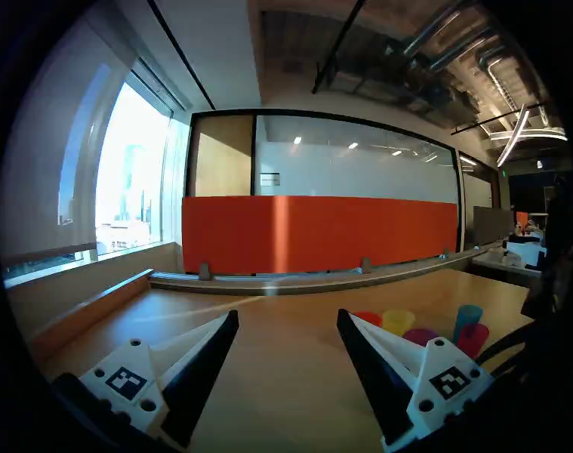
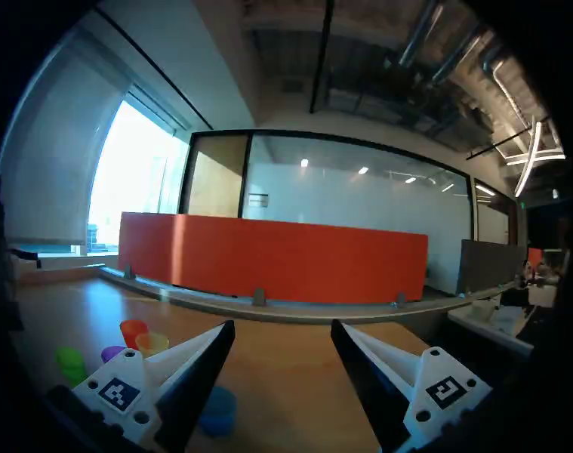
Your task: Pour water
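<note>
In the left gripper view my left gripper point(image 1: 288, 321) is open over the wooden table point(image 1: 286, 370), nothing between its fingers. Beyond its right finger stand several small cups: a red cup point(image 1: 368, 318), a yellow cup point(image 1: 398, 322), a purple cup point(image 1: 420, 336), a blue cup point(image 1: 467, 320) and a pink cup point(image 1: 473, 338). In the right gripper view my right gripper point(image 2: 282, 331) is open and empty too. Left of it are an orange cup point(image 2: 133, 331), a yellow cup point(image 2: 152, 343), a purple cup point(image 2: 111, 352), a green cup point(image 2: 71, 362), and a blue cup point(image 2: 217, 410) under the left finger.
An orange divider panel point(image 1: 316, 232) runs along the table's far edge, with a glass wall behind it. A bright window point(image 1: 131, 185) is on the left. Another desk with white objects point(image 1: 524, 253) stands at the far right.
</note>
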### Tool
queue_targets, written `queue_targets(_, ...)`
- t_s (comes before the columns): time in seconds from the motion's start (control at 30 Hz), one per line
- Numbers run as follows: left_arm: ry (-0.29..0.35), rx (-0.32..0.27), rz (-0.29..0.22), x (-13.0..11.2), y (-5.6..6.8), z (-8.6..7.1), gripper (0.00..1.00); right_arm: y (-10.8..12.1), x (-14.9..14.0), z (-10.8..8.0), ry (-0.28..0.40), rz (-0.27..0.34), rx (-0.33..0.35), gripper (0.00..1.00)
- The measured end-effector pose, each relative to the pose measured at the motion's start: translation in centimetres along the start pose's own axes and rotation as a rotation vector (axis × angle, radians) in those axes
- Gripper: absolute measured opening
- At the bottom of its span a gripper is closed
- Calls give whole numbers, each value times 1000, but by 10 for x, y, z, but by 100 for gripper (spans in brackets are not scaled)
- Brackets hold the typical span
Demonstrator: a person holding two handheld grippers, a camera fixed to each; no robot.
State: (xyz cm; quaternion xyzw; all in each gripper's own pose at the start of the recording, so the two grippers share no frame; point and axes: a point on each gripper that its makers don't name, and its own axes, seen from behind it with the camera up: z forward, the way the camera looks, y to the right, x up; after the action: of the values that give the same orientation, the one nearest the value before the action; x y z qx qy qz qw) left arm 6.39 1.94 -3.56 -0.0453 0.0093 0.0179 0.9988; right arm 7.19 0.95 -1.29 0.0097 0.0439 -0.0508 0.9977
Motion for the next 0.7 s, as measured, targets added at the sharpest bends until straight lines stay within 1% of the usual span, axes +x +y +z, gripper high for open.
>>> queue_targets(0.17,19,7,-5,1,1,2,97,-8,2,-1,16,9,-3,99)
queue_targets(0.27,19,15,2,-4,0,5,97,-8,-2,-1,3,6,-16,99)
queue_targets(0.37,24,33,5,-8,-5,9,97,-9,-4,-3,-10,5,-29,99)
queue_targets(0.5,40,62,-1,-10,-12,12,97,-11,-5,-9,-19,21,-42,99)
queue_targets(0.7,40,87,6,-21,-16,16,97,-11,1,-14,-20,51,-54,99)
